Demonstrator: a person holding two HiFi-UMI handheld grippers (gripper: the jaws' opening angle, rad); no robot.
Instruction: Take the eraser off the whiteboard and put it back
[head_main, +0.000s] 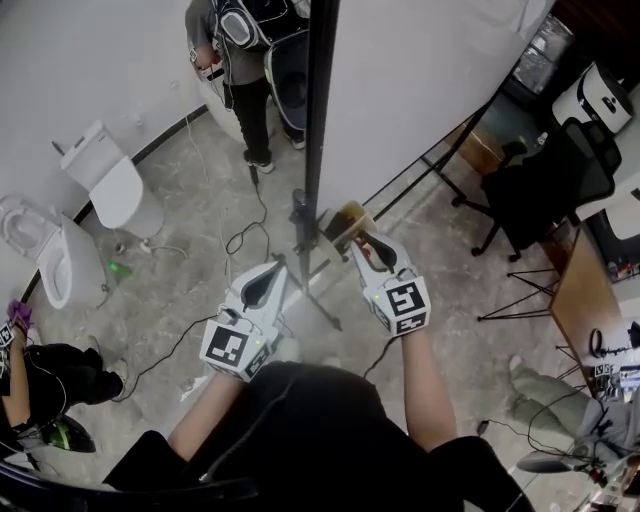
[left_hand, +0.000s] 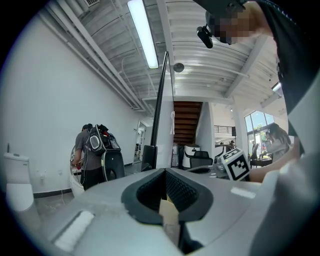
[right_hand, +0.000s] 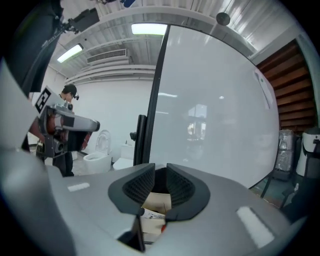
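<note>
The whiteboard (head_main: 420, 90) stands edge-on ahead of me, its black frame (head_main: 320, 120) running down the middle. My right gripper (head_main: 358, 238) is level at the board's right face, shut on a tan block eraser (head_main: 345, 220) that sits at its tips. In the right gripper view the white board (right_hand: 215, 110) fills the right side, and the eraser (right_hand: 156, 204) shows as a cream block with a label between the dark pads (right_hand: 137, 187). My left gripper (head_main: 272, 268) is on the left of the frame, jaws together with nothing held, and its tips (left_hand: 165, 172) point past the board's edge (left_hand: 161, 110).
White toilets (head_main: 110, 180) stand on the floor at left. A person with a backpack (head_main: 240, 60) stands beyond the board, and another crouches at lower left (head_main: 40, 370). Cables (head_main: 240, 235) trail over the floor. A black office chair (head_main: 550, 190) and the board's stand legs (head_main: 420, 170) are to the right.
</note>
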